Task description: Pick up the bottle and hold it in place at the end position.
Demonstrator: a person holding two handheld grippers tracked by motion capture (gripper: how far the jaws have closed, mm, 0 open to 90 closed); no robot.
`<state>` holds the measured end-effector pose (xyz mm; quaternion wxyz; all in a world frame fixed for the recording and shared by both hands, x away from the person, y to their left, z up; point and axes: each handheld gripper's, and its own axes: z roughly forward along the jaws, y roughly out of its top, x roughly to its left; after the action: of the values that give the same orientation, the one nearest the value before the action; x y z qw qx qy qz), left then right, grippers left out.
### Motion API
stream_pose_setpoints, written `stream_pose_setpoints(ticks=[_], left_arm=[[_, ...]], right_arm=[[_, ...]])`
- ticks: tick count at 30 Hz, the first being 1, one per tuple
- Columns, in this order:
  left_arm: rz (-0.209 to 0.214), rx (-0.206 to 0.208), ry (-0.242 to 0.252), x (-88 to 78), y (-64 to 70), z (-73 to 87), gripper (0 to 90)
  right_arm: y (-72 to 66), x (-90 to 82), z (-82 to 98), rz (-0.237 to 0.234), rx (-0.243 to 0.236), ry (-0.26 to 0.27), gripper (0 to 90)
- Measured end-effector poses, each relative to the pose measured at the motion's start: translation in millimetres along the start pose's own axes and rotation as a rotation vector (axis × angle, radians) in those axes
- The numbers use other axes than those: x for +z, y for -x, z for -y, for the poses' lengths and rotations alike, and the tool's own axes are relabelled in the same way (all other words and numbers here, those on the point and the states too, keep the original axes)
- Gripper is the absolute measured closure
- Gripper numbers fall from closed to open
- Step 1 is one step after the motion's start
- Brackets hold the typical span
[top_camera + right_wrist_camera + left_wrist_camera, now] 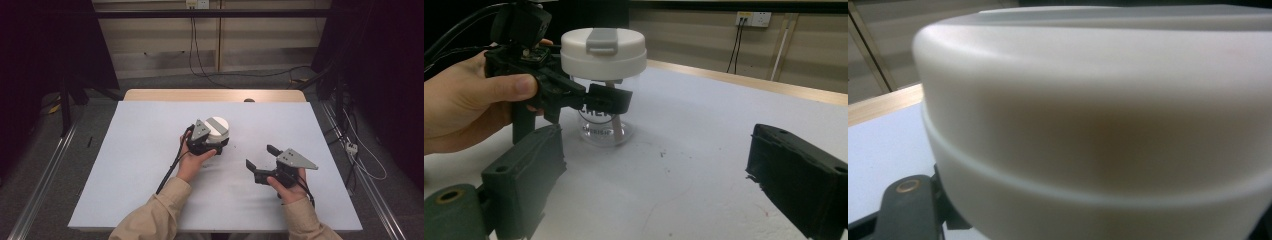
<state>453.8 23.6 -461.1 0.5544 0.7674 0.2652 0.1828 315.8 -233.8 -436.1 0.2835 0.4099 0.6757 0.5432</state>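
Note:
A clear jar (601, 122) with a white lid (217, 127) and a grey flip tab (601, 40) stands upright near the middle of the table. My left gripper (219, 145) is shut on the jar's clear body just under the lid, one black jaw crossing its front. In the left gripper view the lid (1098, 100) looms very close. My right gripper (260, 156) is open and holds nothing, a short way to the right of the jar and apart from it. In its own view the right gripper (659, 145) has its jaws spread wide, facing the jar.
A white mat (150, 165) covers the wooden table (215, 95), whose far edge shows behind it. Cables (240, 75) run across the floor beyond the table, and a wall socket (754, 19) sits on the back wall. Metal rails (45, 170) flank the table.

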Motion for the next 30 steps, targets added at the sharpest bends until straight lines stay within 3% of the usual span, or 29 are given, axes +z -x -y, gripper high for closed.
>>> stream_pose_setpoints(ticks=[30], left_arm=[[-0.008,0.031,-0.006,0.6,2.9,0.0,18.7]], right_arm=[[-3.6,41.4,-23.0,-0.003,-0.006,-0.021,10.9]])
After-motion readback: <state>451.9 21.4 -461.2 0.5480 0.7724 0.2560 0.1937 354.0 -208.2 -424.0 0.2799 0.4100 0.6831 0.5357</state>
